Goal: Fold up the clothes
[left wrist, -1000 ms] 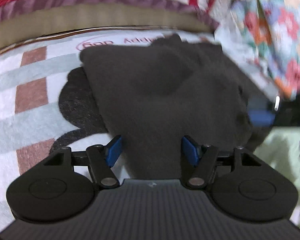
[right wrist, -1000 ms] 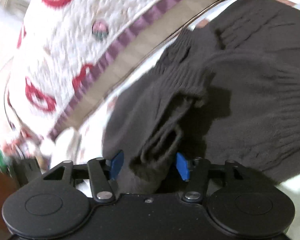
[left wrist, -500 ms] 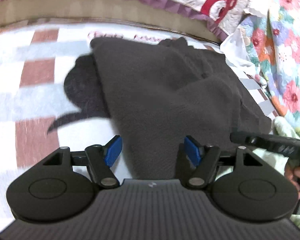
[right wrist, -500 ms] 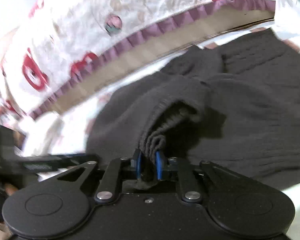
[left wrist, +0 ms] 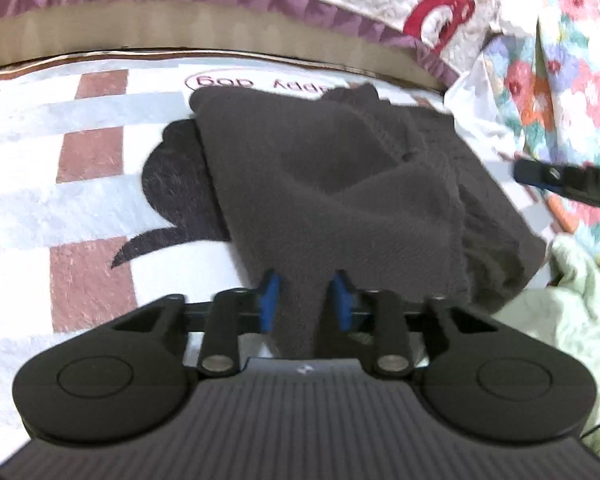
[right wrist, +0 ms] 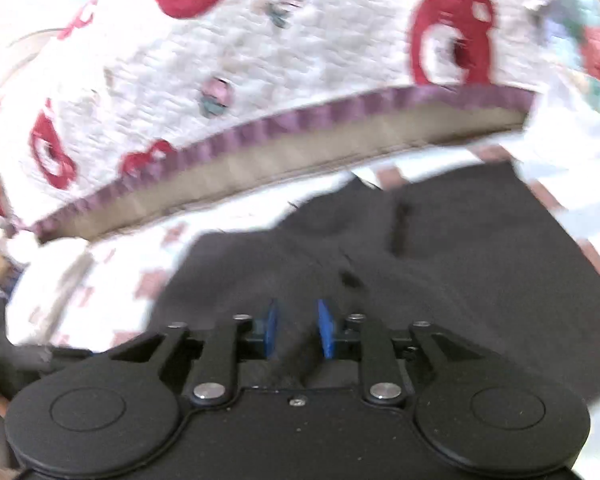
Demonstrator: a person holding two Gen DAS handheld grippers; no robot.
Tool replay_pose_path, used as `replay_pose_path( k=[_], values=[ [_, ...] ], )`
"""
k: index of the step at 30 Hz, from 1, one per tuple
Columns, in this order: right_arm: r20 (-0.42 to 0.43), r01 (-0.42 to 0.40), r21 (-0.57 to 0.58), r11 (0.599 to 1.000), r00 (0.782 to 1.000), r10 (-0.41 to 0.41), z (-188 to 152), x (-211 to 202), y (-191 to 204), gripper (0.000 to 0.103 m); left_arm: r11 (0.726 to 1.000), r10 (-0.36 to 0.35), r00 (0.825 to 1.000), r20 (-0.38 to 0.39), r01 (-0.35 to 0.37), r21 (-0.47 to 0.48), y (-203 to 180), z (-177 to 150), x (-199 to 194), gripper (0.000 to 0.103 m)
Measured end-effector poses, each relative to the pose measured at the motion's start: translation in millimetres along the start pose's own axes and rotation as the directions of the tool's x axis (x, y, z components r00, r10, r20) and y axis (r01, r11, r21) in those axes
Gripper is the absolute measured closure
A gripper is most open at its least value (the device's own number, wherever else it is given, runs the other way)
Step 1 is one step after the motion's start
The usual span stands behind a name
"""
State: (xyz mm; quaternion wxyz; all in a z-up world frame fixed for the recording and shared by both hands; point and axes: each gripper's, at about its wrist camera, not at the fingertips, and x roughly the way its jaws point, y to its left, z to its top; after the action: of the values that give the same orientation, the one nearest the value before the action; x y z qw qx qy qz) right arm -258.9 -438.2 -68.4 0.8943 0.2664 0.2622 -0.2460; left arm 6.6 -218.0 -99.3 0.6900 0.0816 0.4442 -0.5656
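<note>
Dark grey knit garment (left wrist: 332, 184) is spread on a checked blanket (left wrist: 80, 184), directly ahead of both hand-held grippers.

Left hand-held gripper (left wrist: 304, 300): jaws closing, a pulled-up fold of the near hem is seen between the blue pads (left wrist: 269, 300); firm pad contact cannot be told.

Right hand-held gripper (right wrist: 299, 330): jaws opening, a ridge of the same fabric is seen between the pads; view is motion-blurred, grip cannot be confirmed.

Garment is rumpled, one layer folded over with a ribbed edge showing, far corner near a quilted cover (right wrist: 260, 60) with red prints. No containers seen.
</note>
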Motion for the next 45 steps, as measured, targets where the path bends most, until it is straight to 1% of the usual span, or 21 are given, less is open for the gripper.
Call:
replay_pose_path(
  k=[3,7,11,14,16,18,20,21,22,25,27,29,30,31,33,35,36,38,40,43,45],
  values=[
    [-0.084,-0.017,-0.103,0.995,0.996,0.008,24,36,9,0.054,0.997,-0.009,1.000,0.015,0.010,-0.073,13,4,0,0.082],
    [-0.203,-0.006,-0.255,0.967,0.978,-0.047,45,92,29,0.052,0.989,-0.051,0.998,0.031,0.055,-0.137,27,10,-2,0.082],
    [-0.272,0.005,-0.371,0.929,0.956,-0.114,55,131,41,0.051,0.991,-0.068,0.995,0.070,0.076,-0.110,24,17,-7,0.082],
    [-0.296,-0.005,-0.478,0.878,0.942,-0.156,52,154,44,0.043,0.991,-0.066,0.995,0.071,0.073,-0.108,25,19,-3,0.081],
    [-0.343,-0.026,-0.503,0.864,0.923,-0.172,48,173,43,0.043,0.992,-0.054,0.997,0.059,0.061,-0.110,27,18,3,0.081],
    [-0.334,-0.033,-0.476,0.879,0.931,-0.146,44,183,40,0.041,0.994,-0.039,0.998,0.045,0.043,-0.097,27,18,9,0.081],
    [-0.328,-0.072,-0.420,0.905,0.941,-0.077,41,185,37,0.046,0.998,-0.016,0.999,0.037,0.018,-0.054,24,24,18,0.081],
    [-0.324,-0.094,-0.391,0.915,0.945,-0.041,41,186,36,0.081,1.000,-0.015,0.999,0.028,0.016,-0.026,22,29,22,0.081],
    [-0.293,-0.101,-0.410,0.907,0.956,-0.027,42,181,41,0.090,1.000,-0.016,1.000,0.018,0.016,0.001,19,35,27,0.081],
    [-0.169,-0.082,-0.500,0.862,0.986,-0.004,52,158,62,0.091,0.994,-0.053,0.998,0.045,0.048,0.096,15,54,31,0.079],
    [-0.096,-0.051,-0.522,0.851,0.995,0.001,66,148,70,0.091,0.990,-0.090,0.995,0.034,0.086,0.114,14,59,39,0.076],
    [-0.139,-0.044,-0.518,0.854,0.990,-0.033,73,162,68,0.085,0.987,-0.103,0.995,-0.004,0.103,0.127,13,58,53,0.074],
    [-0.193,-0.032,-0.516,0.856,0.978,-0.079,72,175,64,0.075,0.985,-0.095,0.995,-0.006,0.095,0.142,12,55,55,0.074],
    [-0.190,0.012,-0.523,0.852,0.973,-0.130,68,182,60,0.066,0.984,-0.085,0.996,-0.003,0.084,0.159,10,52,55,0.074],
    [-0.128,0.118,-0.510,0.852,0.969,-0.211,60,185,52,0.060,0.979,-0.064,0.998,0.003,0.062,0.193,5,47,56,0.074],
    [-0.058,0.248,-0.402,0.881,0.954,-0.295,52,173,42,0.057,0.978,-0.069,0.998,0.009,0.066,0.199,4,48,51,0.072],
    [-0.046,0.258,-0.371,0.892,0.954,-0.295,46,165,40,0.057,0.980,-0.078,0.997,0.009,0.075,0.185,6,49,50,0.070],
    [-0.028,0.248,-0.323,0.913,0.962,-0.271,32,147,39,0.057,0.983,-0.084,0.996,0.008,0.081,0.166,8,50,49,0.070],
    [-0.073,0.184,-0.364,0.913,0.972,-0.225,13,136,43,0.057,0.982,-0.071,0.997,0.012,0.067,0.176,6,50,51,0.070],
    [-0.158,0.072,-0.434,0.898,0.975,-0.154,-15,120,51,0.052,0.980,-0.058,0.998,0.019,0.053,0.192,3,50,55,0.070],
    [-0.157,0.082,-0.486,0.870,0.971,-0.179,-37,115,46,0.051,0.979,-0.066,0.997,0.028,0.059,0.193,2,47,55,0.070]
  ],
)
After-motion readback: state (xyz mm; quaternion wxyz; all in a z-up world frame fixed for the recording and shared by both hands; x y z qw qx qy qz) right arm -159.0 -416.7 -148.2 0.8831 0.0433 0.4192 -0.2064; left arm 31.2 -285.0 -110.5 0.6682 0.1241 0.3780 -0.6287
